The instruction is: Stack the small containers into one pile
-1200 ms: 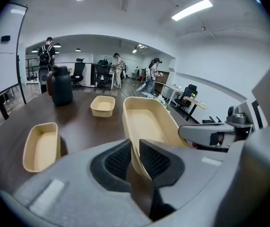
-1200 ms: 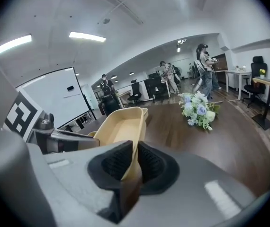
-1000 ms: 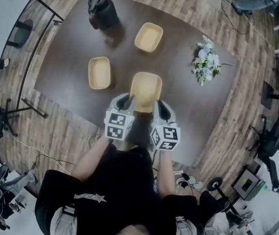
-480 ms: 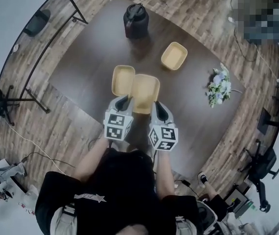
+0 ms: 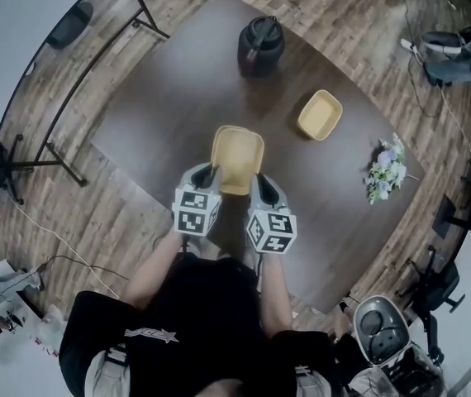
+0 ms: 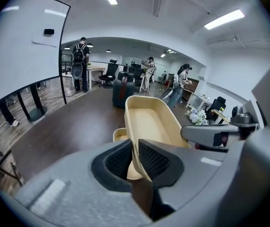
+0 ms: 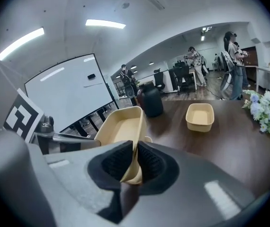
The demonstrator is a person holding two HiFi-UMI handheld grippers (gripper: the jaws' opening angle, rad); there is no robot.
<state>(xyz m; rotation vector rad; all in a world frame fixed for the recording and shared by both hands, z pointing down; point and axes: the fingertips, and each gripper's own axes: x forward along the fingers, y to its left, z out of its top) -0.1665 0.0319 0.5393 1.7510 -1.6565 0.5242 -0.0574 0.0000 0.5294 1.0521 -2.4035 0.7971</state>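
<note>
Left hand-held gripper, right hand-held gripper, both clamping the rim of a tan tray; holding it over another tray, toward the near edge of the desk

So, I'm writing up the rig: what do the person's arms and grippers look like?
Both the left gripper and right gripper have rounded light grey shells, each carrying a cube with black-and-white square markers. Their fingers are black with a dimpled texture. The person wears a black short-sleeved shirt with a white logo.
</note>
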